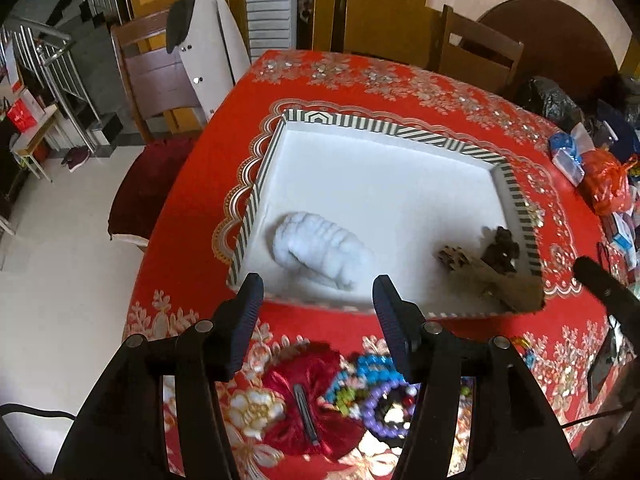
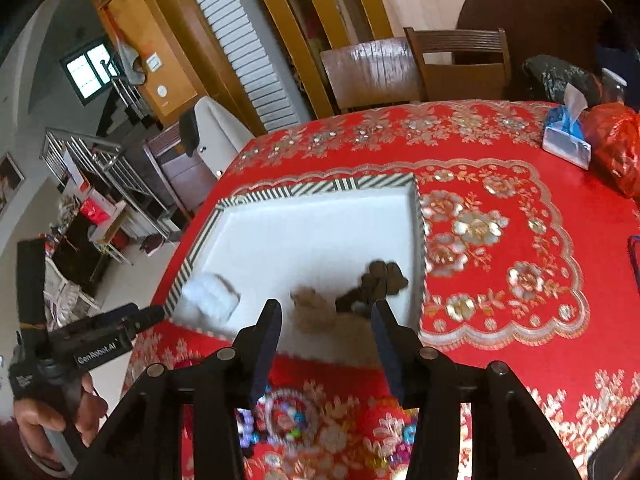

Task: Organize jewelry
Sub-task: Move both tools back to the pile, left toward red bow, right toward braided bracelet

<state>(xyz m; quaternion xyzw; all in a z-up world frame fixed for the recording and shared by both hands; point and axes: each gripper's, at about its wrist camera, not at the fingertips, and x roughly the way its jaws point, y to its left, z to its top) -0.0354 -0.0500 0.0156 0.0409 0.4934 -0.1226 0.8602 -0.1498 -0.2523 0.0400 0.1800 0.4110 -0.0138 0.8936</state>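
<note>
A red floral tablecloth [image 1: 400,92] carries a striped-rimmed white tray [image 1: 384,126], which holds a white fluffy scrunchie [image 1: 320,252] at its near left and a tan piece [image 1: 456,258] beside a dark one [image 1: 502,246] at its near right. Just short of the tray's near rim lie a red satin scrunchie [image 1: 304,384] and beaded bracelets [image 1: 376,396] — the left gripper [image 1: 318,294] and right gripper [image 2: 326,320] hover there, both released, nothing between their fingers.

Both views are bright and evenly lit, with daylight from a small window [image 2: 86,70] at ten o'clock and soft shadows only. The white tray floor [image 1: 380,184] nearly blows out — detail is lost there. Fisheye bending curves the edges into black corners, and motion blur smears the beads [image 2: 288,420] at six o'clock.
</note>
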